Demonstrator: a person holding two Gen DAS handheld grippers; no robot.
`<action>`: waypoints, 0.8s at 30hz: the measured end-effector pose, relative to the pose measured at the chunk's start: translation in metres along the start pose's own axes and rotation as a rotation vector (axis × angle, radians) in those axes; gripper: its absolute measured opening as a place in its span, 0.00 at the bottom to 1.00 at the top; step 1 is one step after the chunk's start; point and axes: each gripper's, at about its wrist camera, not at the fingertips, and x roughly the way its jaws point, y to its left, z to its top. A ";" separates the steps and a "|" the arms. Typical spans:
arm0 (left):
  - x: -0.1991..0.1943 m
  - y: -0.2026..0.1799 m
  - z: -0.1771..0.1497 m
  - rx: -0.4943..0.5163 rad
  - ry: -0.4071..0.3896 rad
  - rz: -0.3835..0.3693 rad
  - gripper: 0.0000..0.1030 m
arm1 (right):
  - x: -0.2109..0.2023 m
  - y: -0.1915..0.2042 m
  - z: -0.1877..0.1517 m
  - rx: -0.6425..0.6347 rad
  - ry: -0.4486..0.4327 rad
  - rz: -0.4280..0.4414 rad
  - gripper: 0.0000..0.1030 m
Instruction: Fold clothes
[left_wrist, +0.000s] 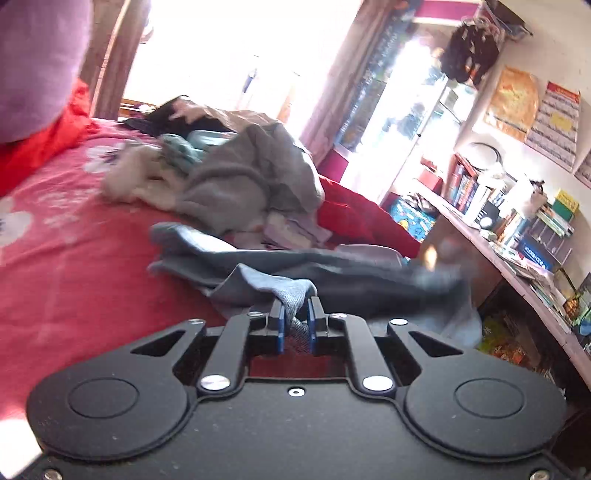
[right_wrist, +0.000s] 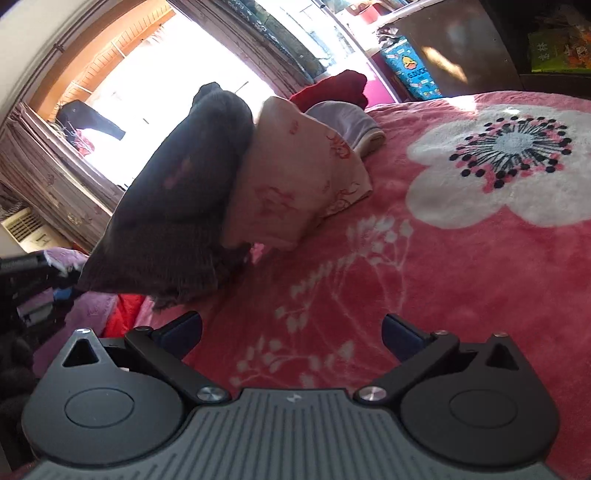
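My left gripper (left_wrist: 296, 314) is shut on a fold of a blue-grey garment (left_wrist: 332, 273), which trails away to the right across the red flowered blanket (left_wrist: 74, 258). Behind it lies a heap of grey and pale clothes (left_wrist: 251, 177). My right gripper (right_wrist: 291, 332) stands open low over the blanket (right_wrist: 461, 277), with nothing between its fingers. In the right wrist view a dark cloth (right_wrist: 177, 192) is raised at the left, its lower corner by the other gripper (right_wrist: 55, 284). A cream printed garment (right_wrist: 295, 177) leans against it.
A lilac garment (right_wrist: 343, 118) and a dark red one (right_wrist: 332, 86) lie beyond the cream one. A shelf crowded with books (left_wrist: 517, 229) runs along the right of the bed. A purple sleeve (left_wrist: 37, 66) fills the upper left corner. A bright window lies behind.
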 end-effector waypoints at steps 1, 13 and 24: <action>-0.014 0.010 -0.005 -0.002 -0.005 0.018 0.09 | -0.001 0.001 -0.001 0.013 0.002 0.031 1.00; -0.150 0.108 -0.081 -0.126 -0.057 0.193 0.08 | 0.006 0.055 -0.037 -0.139 0.355 0.378 1.00; -0.259 0.192 -0.106 -0.214 -0.088 0.440 0.08 | -0.035 0.099 -0.087 -0.546 0.622 0.542 1.00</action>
